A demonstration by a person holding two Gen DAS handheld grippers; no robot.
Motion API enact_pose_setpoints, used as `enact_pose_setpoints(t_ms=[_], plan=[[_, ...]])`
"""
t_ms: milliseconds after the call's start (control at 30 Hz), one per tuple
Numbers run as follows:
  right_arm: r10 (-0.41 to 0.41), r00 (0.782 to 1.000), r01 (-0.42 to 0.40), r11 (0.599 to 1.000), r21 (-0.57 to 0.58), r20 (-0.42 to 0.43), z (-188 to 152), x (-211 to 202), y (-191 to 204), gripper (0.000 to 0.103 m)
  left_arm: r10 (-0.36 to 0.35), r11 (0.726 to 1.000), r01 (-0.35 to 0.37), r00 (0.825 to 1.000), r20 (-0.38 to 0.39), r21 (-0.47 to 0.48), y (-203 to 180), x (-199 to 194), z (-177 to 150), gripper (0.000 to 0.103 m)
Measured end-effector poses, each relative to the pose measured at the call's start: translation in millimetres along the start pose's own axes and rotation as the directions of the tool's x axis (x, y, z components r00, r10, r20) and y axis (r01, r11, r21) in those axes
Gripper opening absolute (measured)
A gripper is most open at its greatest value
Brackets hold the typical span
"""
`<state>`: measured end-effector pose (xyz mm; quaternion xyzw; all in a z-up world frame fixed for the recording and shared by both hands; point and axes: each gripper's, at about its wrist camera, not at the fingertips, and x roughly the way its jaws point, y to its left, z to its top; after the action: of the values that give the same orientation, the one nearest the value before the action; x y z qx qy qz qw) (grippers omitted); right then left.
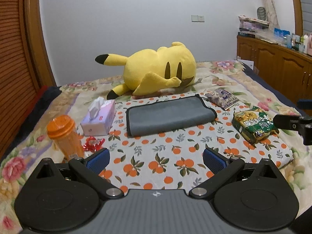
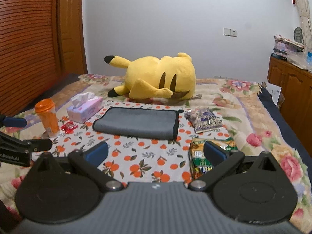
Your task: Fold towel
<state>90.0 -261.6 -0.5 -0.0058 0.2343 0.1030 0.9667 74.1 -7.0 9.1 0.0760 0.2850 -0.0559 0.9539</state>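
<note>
A grey towel [image 1: 169, 116] with black trim lies folded on an orange-print cloth [image 1: 165, 156] on the bed; it also shows in the right wrist view [image 2: 136, 123]. My left gripper [image 1: 156, 159] is open and empty, held well short of the towel above the cloth. My right gripper [image 2: 156, 152] is open and empty, also short of the towel, with its right finger over a green snack bag [image 2: 198, 159]. The right gripper's fingers show at the right edge of the left wrist view [image 1: 292, 122], and the left gripper shows at the left edge of the right wrist view [image 2: 23, 146].
A yellow plush toy [image 1: 159, 72] lies behind the towel. A tissue box [image 1: 99, 119], an orange bottle [image 1: 65, 136] and a red wrapper [image 1: 93, 144] are left of it. A purple packet [image 1: 222, 96] and the green snack bag [image 1: 255, 126] are right. A wooden cabinet [image 1: 276, 64] stands at right.
</note>
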Motion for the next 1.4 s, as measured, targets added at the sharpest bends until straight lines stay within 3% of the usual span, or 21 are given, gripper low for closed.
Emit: enact_pose_setpoints(t_ms=[833,1400], plan=[[0.001,0.999,0.0,1.0,0.027,-0.044,-37.5,-3.2,4.4,0.103,0.015,0.999,-0.018,0.998,-0.06,-0.041,4.3,6.1,-55.3,0.103],[-0.037,0.998,0.038,0.999,0.013,-0.053,-44.8,2.5,3.2,0.103,0.049,0.997,-0.049,0.999,-0.007,-0.067,9.7,-2.0,-65.7,0.103]])
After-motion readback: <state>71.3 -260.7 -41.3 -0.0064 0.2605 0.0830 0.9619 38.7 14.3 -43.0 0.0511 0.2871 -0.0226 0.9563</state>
